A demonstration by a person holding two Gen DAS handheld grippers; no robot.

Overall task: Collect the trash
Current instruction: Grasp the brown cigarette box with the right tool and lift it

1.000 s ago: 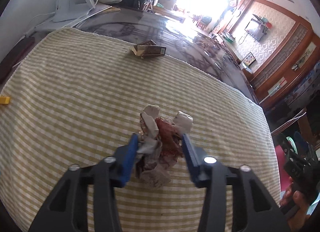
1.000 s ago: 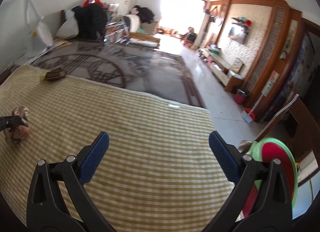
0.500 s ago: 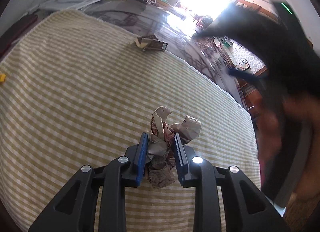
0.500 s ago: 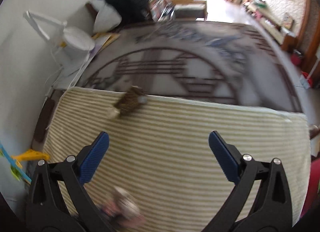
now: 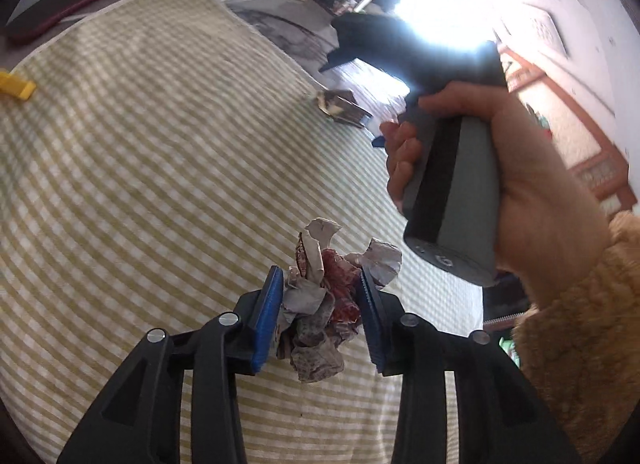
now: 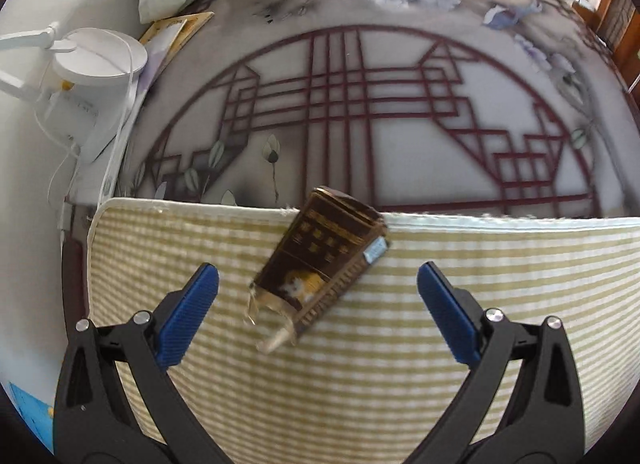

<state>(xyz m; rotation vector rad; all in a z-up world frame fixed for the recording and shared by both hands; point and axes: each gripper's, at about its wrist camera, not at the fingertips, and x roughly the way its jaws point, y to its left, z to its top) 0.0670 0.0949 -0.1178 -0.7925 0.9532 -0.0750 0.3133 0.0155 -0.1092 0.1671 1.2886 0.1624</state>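
The left gripper [image 5: 320,304] is clamping a crumpled paper wad [image 5: 324,304] between its blue pads [image 5: 269,316], the jaws narrowed onto it from both sides. The wad is sitting above the green-and-white checked cloth [image 5: 140,184] that is covering the near part of the counter [image 6: 400,144]. The right gripper [image 6: 318,284] is hovering with its jaws spread wide and nothing between them. Ahead of it, a brown cigarette pack [image 6: 320,260] is lying tilted on the cloth, its far end overlapping the cloth's far edge. In the left wrist view, the person's right hand [image 5: 520,200] is gripping the grey handle [image 5: 456,200] of the right gripper, and the pack [image 5: 342,108] is showing beyond it. A white desk lamp [image 6: 92,76] is standing at the counter's left rear. A yellow object [image 5: 16,84] is lying at the cloth's left edge.
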